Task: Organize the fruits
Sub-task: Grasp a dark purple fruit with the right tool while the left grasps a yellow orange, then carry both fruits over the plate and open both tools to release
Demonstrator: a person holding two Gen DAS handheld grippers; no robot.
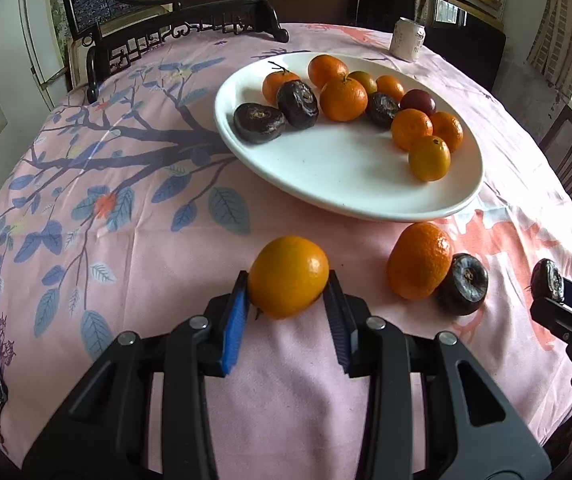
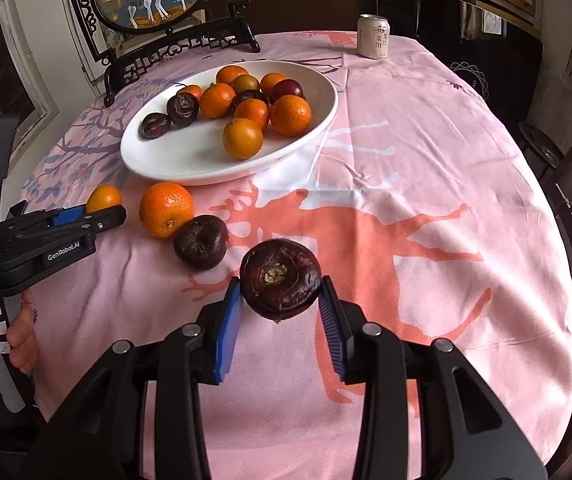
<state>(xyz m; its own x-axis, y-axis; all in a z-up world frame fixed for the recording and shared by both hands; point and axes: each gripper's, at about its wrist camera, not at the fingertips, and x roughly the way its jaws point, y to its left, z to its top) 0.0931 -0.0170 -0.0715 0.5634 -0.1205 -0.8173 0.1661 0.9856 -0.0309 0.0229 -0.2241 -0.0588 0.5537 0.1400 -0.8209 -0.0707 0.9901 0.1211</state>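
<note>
Both picks were made: the left gripper [image 1: 288, 294] clamped the orange [image 1: 288, 276]; the right gripper [image 2: 280, 298] clamped the dark fruit [image 2: 280, 279]; next, probably, came carrying both to the white plate [image 2: 190, 160].

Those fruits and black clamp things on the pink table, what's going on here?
A person is gathering fruit with two hand-held grippers. The left gripper is shut on an orange, the right gripper on a dark purple fruit. One tangerine and one more dark fruit lie loose on the tablecloth, beside the white plate holding the rest.
</note>
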